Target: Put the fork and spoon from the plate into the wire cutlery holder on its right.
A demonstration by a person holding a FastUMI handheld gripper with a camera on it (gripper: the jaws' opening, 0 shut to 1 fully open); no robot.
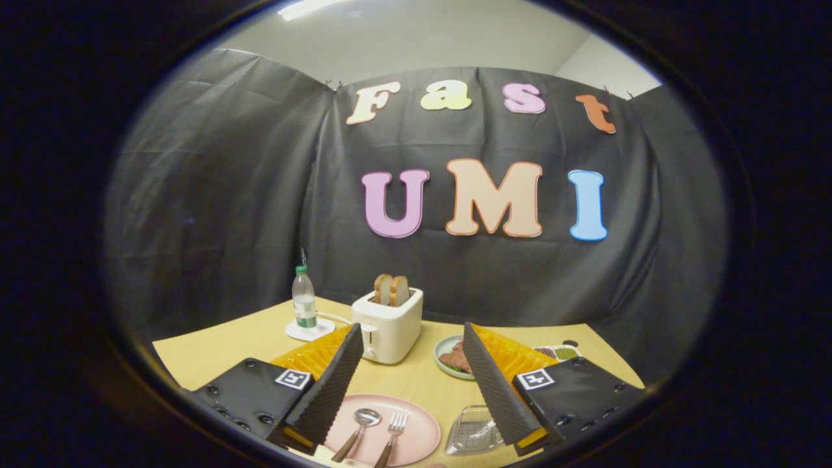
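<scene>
Spoon [359, 430] left of fork [392, 434] on plate [422, 426]

Black cloth wall [214, 195] behind a pale wooden table [214, 354], white ceiling with strip light [305, 8].

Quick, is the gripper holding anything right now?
Gripper: open, holding nothing; the spoon and fork lie on the pink plate between its fingers.

Handheld two-finger gripper [413, 338]: wedge-shaped fingers [331, 390] with ribbed inner pads, flat housings dotted with round screws, each carrying a small square black-and-white marker.
</scene>
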